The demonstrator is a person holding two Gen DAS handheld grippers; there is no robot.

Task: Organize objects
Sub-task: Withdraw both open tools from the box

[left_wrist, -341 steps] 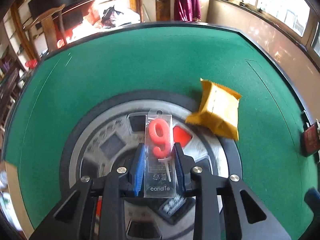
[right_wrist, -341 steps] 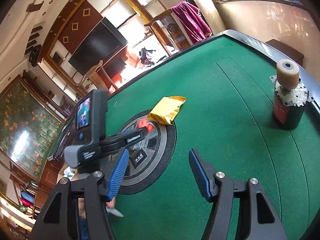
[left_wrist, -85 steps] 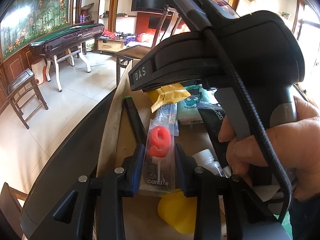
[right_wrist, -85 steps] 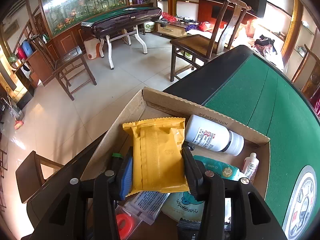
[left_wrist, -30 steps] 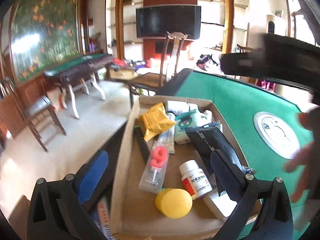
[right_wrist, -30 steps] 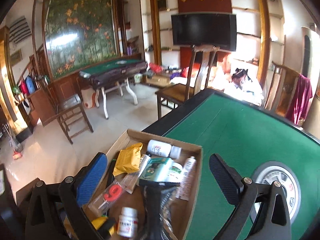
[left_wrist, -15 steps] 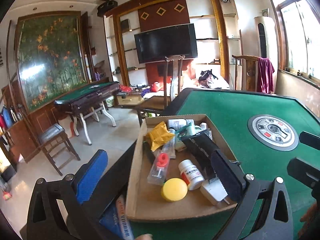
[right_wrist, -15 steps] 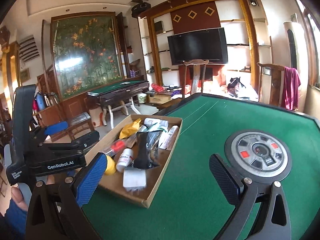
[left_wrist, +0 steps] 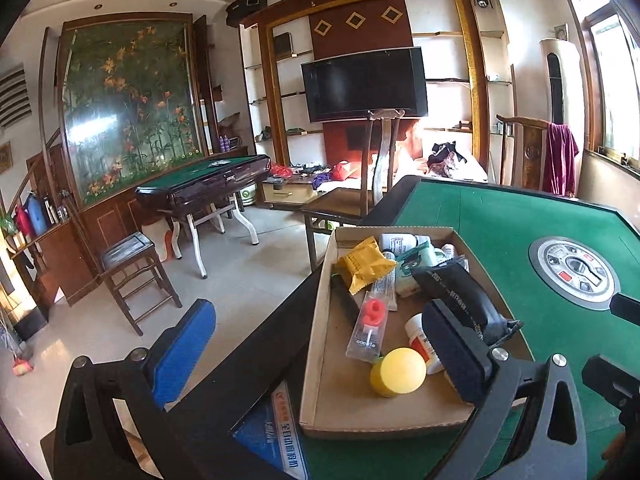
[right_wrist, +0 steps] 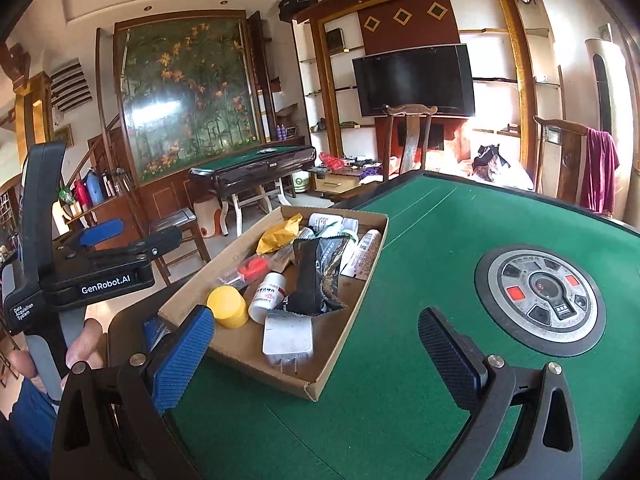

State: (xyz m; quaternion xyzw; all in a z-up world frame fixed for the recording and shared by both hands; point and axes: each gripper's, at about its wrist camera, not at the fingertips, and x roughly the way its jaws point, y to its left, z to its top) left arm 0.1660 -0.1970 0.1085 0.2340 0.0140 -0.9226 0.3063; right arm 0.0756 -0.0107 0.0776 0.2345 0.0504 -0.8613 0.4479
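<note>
Your cardboard tray (right_wrist: 340, 360) sits at the left edge of the green tabletop (right_wrist: 420, 240), holding the yellow packet (left_wrist: 366, 264), the number-nine candle (left_wrist: 370, 322), a yellow ball (left_wrist: 402, 370) and a white pill bottle (right_wrist: 268, 296). Your left gripper (left_wrist: 320, 360) and right gripper (right_wrist: 320, 356) both have fingers spread wide, holding nothing.

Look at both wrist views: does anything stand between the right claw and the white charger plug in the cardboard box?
Nothing visible does. The right claw is open and empty above the green table, and the white charger plug lies uncovered at the near end of the cardboard box. Only the low box wall lies between them.
</note>
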